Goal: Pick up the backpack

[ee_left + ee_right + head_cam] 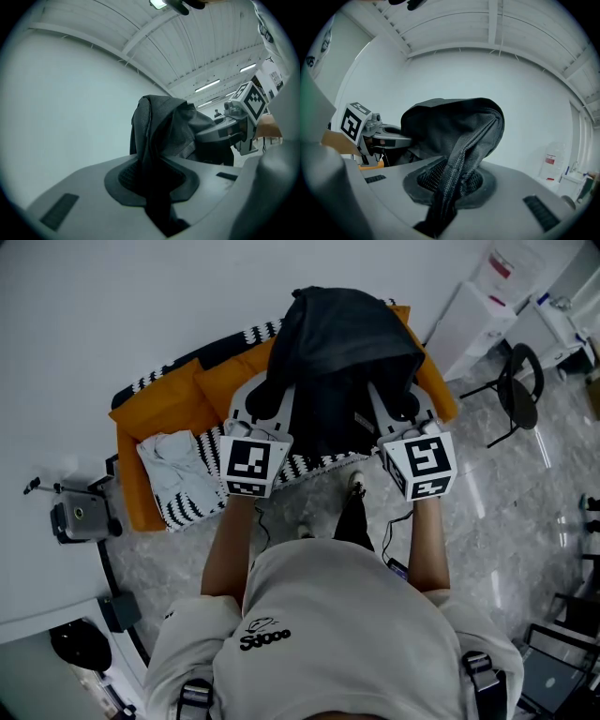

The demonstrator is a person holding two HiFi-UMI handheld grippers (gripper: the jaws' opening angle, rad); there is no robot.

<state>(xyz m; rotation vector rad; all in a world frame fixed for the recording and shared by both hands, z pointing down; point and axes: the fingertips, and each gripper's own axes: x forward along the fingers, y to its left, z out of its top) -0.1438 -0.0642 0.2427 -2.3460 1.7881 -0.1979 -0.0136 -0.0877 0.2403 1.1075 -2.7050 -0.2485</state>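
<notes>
A dark grey backpack [342, 362] hangs lifted between both grippers, above the orange cushions. My left gripper [267, 399] is shut on a fold of its fabric at the left side, and my right gripper [403, 407] is shut on its right side. In the left gripper view the dark fabric [164, 126] runs down between the jaws of the left gripper [150, 178]. The right gripper view shows a woven strap edge of the backpack [450, 122] pinched in the right gripper [450, 183]. The bag's lower part is hidden behind the grippers.
Orange cushions [155, 409] lie on a black-and-white striped blanket [309, 465] against a white wall, with a folded pale cloth [178, 474] at the left. A black chair [520, 385] and white cabinet [473, 320] stand at the right. A small device [80, 517] sits at the far left.
</notes>
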